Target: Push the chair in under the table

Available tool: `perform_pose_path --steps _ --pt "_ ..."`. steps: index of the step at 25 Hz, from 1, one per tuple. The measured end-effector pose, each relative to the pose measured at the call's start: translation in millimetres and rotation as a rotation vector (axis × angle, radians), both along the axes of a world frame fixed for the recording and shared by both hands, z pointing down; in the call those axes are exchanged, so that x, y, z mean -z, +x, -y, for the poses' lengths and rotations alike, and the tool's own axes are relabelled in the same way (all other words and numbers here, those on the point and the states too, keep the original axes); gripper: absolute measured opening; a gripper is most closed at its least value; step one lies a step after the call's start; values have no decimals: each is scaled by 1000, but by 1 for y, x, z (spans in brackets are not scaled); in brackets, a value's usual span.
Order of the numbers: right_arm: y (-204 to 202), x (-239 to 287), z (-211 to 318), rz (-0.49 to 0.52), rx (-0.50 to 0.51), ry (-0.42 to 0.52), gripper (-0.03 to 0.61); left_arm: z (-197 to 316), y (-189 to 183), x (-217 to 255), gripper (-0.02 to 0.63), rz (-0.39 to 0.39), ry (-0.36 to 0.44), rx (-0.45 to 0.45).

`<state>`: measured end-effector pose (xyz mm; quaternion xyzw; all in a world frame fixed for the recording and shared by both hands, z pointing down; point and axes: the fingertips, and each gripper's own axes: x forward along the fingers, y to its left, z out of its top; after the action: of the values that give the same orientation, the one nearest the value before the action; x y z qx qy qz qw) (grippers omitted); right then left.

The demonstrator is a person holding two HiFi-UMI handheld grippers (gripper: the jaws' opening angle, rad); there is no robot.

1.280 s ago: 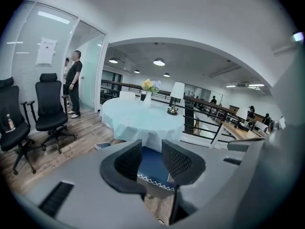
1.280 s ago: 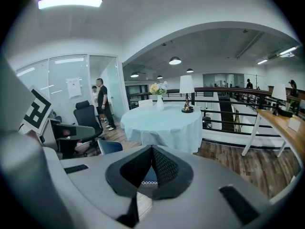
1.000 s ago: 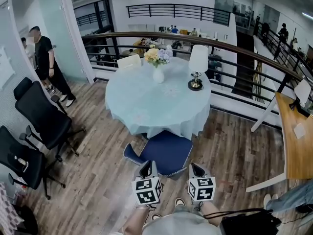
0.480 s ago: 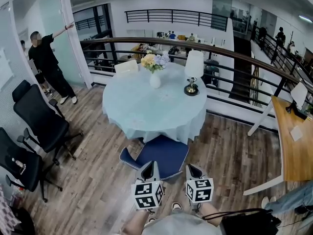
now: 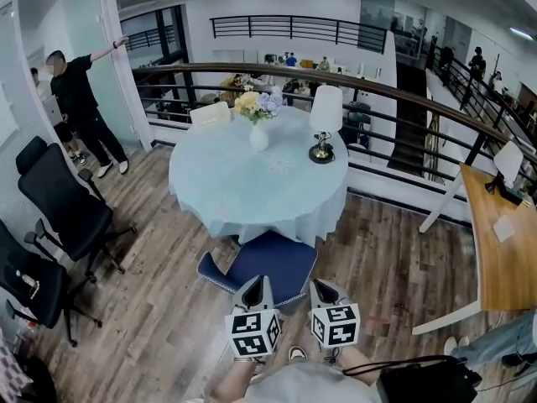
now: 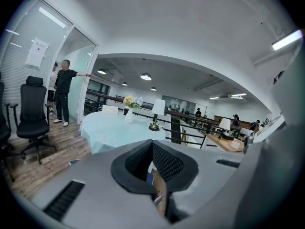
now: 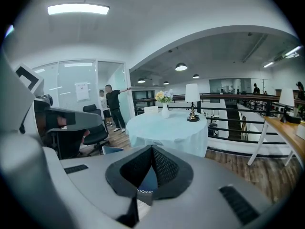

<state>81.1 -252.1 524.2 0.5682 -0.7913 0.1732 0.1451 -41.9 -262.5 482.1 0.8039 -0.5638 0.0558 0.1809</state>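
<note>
1. Centrally, the table point(image 5: 235, 193): round, with a pale cloth down to a low hem. Every place below is given from it.
2. Chair point(image 5: 267, 263): blue seat, at the table's near side. Its far edge sits at or just under the hem, and most of the seat stands out in the open. Compared with a second ago, about as much of it shows. It has only swung slightly toward the table's left. Judgement: it is not in under the table.
3. Person point(image 5: 80, 99): far left of the table, by the glass. An arm is now raised to the frame; it hung down a second ago. No bearing on the job.
4. Left gripper point(image 5: 255, 284): at the chair edge farthest from the table. Its jaws meet tip to tip with nothing pinched; seat and floor show past them.
5. Right gripper point(image 5: 325, 287): beside it at the same edge. Its tips also meet. The chair's trimmed edge shows beneath them and does not look clamped.
6. Lamp point(image 5: 325, 124) and vase point(image 5: 258, 134): on the table's far half, upright as before.
7. Reading: closed tips at that edge suit a push toward the table's middle. The slight swing means skew is the risk.
</note>
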Motion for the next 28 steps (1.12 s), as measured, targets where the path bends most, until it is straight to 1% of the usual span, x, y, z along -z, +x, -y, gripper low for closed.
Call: perform_pose_path --steps 11,23,28 --pt "2 -3 6 -18 28 -1 17 4 5 -4 3 0 -9 13" --pt "-11 -4 5 -18 58 -12 17 0 -11 -7 3 6 -25 47" --pt "-11 -6 7 -20 62 -10 17 2 -12 -9 5 6 -25 53"
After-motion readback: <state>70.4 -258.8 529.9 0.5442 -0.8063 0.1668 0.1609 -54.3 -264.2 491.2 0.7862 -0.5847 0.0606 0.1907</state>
